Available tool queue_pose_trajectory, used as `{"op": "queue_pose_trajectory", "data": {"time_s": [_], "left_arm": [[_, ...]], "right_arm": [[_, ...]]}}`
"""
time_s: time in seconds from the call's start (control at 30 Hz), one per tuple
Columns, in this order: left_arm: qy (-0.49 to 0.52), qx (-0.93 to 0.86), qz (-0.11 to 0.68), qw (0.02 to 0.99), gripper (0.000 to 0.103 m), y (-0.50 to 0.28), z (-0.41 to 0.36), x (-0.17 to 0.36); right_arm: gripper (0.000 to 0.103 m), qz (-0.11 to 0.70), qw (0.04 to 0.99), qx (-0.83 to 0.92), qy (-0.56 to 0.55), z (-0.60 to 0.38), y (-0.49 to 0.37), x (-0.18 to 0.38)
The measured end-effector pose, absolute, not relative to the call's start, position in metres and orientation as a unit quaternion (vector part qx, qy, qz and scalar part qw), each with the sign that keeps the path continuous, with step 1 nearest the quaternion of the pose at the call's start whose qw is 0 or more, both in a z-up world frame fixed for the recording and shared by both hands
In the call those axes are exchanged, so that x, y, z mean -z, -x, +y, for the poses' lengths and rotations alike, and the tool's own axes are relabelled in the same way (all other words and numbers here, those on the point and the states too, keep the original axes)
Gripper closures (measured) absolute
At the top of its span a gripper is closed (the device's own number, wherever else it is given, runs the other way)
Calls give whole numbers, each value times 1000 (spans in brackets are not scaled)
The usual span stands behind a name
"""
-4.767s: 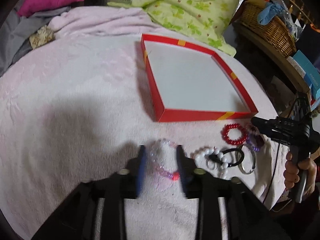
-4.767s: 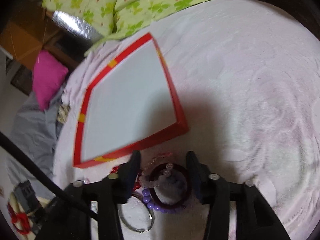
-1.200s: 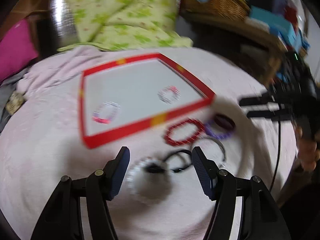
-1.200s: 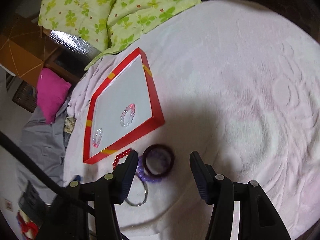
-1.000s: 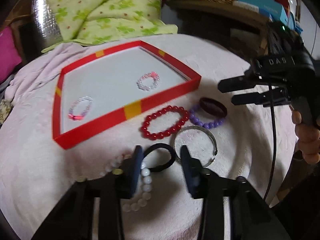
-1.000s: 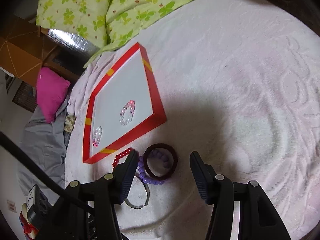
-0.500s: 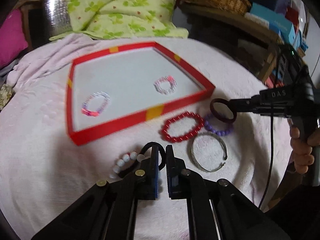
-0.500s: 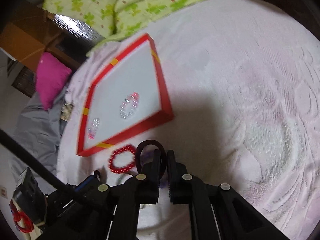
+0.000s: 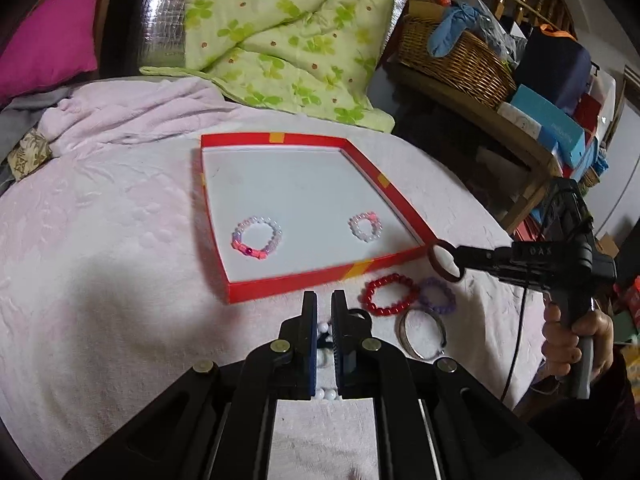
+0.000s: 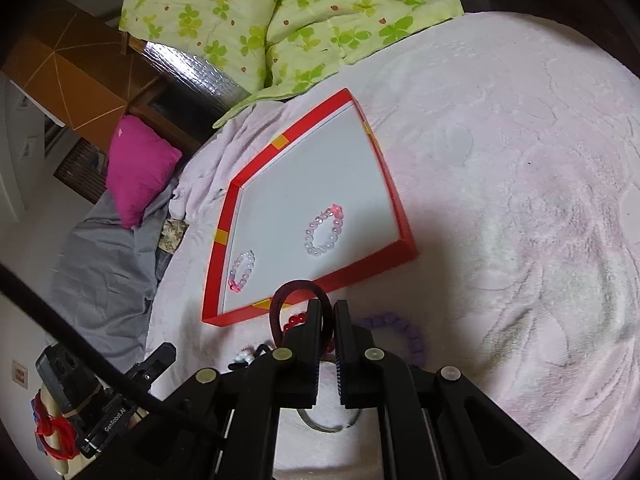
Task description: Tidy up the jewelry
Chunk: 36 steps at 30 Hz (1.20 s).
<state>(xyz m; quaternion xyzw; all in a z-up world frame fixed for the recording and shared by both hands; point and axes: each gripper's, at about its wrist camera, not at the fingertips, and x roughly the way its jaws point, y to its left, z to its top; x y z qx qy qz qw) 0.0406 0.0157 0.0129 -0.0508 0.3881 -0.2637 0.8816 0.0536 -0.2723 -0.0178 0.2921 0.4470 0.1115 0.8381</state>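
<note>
Red tray (image 9: 288,286), clover-green quilt (image 9: 280,32)

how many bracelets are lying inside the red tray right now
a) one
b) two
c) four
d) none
b) two: a larger pink and clear beaded bracelet near the left wall of the red tray and a smaller pale beaded bracelet toward its right side; the rest lie outside it.

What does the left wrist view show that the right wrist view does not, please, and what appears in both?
Only the left wrist view shows the wicker basket, the whole red bead bracelet and the left tongs shut near white beads. Only the right wrist view shows the orange cabinet. Both show the red tray with two pale bead bracelets, and the right tongs shut on the dark bangle.
</note>
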Motion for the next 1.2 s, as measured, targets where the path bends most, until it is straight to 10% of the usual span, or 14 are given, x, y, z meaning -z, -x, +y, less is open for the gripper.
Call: {"op": "queue_pose_trajectory", "data": {"time_s": [0.13,0.27,0.73,0.97,1.2], "left_arm": [[23,257,409,875,95,-39,7,-3],[7,251,437,863,61,-39,-2,12],[-116,231,468,845,60,-32,-25,43],[-96,252,480,834,32,-26,-29,44],[-133,242,480,833,38,-23,-35,53]], "right_arm": [[96,450,837,-109,-292,-268,-55,20],[96,452,836,-110,-292,-268,-55,21],[96,456,836,-98,-289,-277,-52,23],[96,456,837,-98,-287,-276,-51,22],[96,459,838,-101,-278,-269,-53,23]]}}
